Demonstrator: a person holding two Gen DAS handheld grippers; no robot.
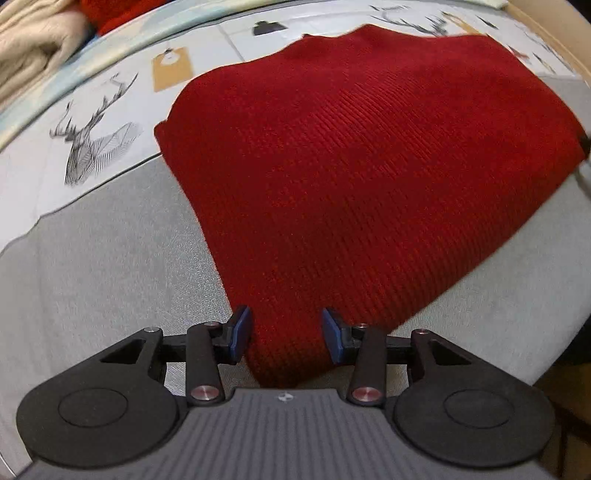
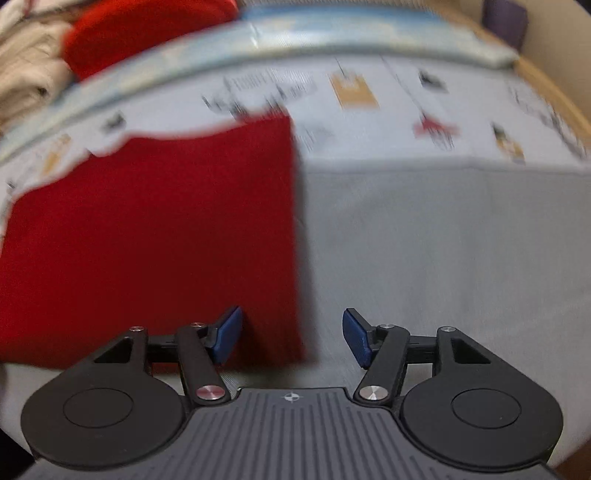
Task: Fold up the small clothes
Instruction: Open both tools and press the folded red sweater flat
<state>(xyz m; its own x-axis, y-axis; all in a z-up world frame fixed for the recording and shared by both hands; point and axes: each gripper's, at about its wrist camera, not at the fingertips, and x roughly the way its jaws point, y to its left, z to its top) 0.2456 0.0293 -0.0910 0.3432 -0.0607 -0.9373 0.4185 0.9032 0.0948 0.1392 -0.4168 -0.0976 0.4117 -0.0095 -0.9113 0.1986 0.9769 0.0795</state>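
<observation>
A red ribbed knit garment lies folded flat on a grey cloth. My left gripper is open, its blue pads on either side of the garment's near corner, apart from it. In the right wrist view the same red garment fills the left half, blurred. My right gripper is open at the garment's near right corner, which lies between the pads. Neither gripper holds anything.
The grey cloth lies over a white sheet printed with deer heads and tags. A cream knit pile and another red garment sit at the far left. A wooden edge runs at the right.
</observation>
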